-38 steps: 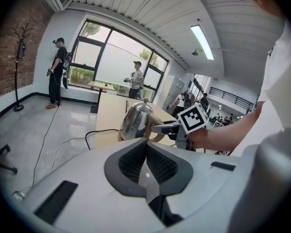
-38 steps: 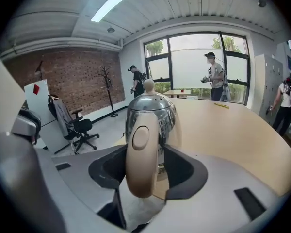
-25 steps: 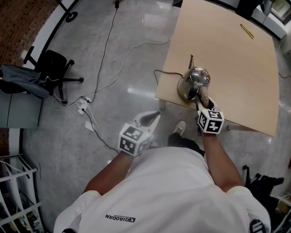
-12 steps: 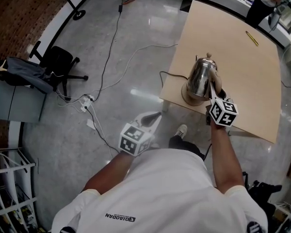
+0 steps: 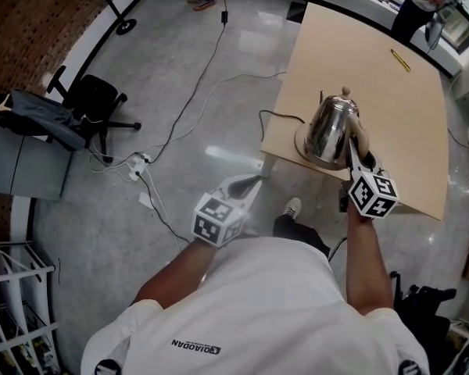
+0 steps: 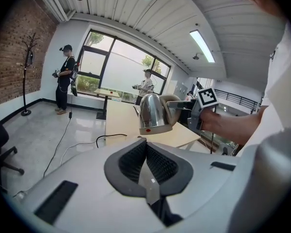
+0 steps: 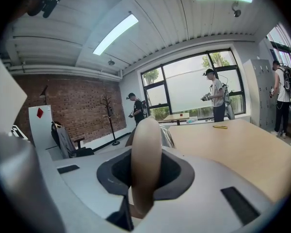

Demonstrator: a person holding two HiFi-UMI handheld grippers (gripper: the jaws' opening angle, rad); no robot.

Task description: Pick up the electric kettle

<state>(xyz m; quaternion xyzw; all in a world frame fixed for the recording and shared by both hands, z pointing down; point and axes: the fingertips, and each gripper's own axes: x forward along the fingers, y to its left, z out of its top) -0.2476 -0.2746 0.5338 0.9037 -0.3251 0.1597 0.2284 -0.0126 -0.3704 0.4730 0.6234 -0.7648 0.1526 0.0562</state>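
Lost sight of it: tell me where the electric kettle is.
Head view, right of centre: the electric kettle hangs above the table's near edge, handle clamped in the right tongs.

We see the polished steel electric kettle [image 5: 328, 127] raised clear of the pale wood counter [image 5: 399, 108] near its front corner, roughly upright, knobbed lid on top, slim spout opposite its tan handle [image 7: 145, 149], which the right gripper [image 5: 354, 151] clamps.
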